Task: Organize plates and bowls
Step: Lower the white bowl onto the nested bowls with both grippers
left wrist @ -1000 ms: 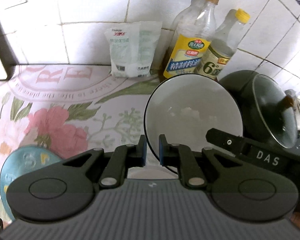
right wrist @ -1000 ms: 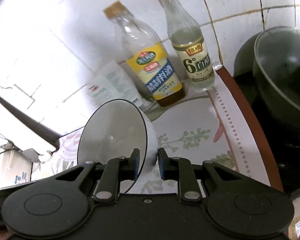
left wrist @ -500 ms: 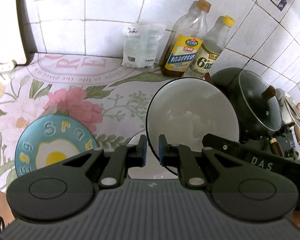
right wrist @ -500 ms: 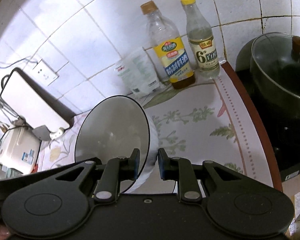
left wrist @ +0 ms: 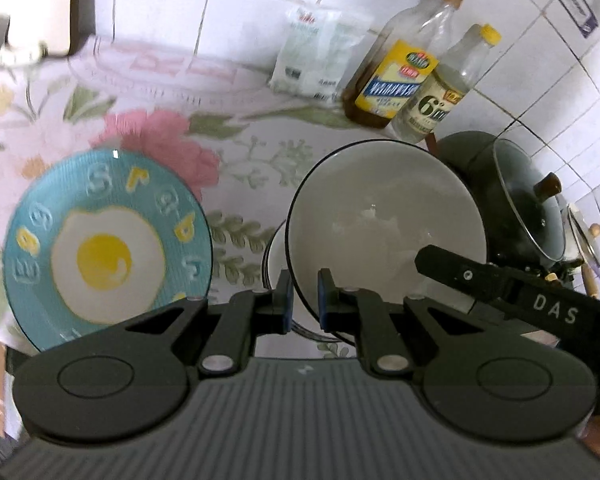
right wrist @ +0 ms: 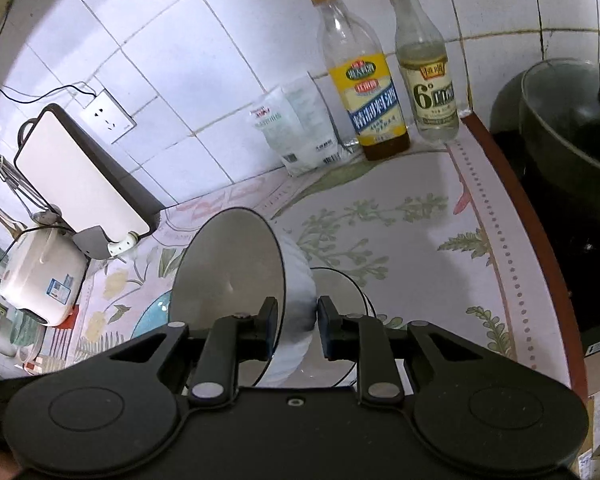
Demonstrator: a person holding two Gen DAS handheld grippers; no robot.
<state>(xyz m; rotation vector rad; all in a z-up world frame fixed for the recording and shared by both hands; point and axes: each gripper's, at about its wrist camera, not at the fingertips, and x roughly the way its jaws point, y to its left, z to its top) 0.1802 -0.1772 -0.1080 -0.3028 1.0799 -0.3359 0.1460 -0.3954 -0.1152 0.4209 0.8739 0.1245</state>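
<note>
My left gripper is shut on the rim of a white bowl with a black rim, held tilted above the counter. My right gripper is shut on the opposite rim of the same bowl; its black body shows at the right of the left wrist view. Below the held bowl a second white black-rimmed bowl stands on the floral cloth, also seen in the right wrist view. A blue fried-egg plate lies to the left, its edge showing in the right wrist view.
Two bottles and a white bag stand against the tiled wall. A dark lidded pot sits at the right on the stove. A white rice cooker and a flat white appliance stand far left.
Both grippers have pulled back and up from the wall with the bowl held between them. The blue plate and the second bowl below have come into fuller view.
</note>
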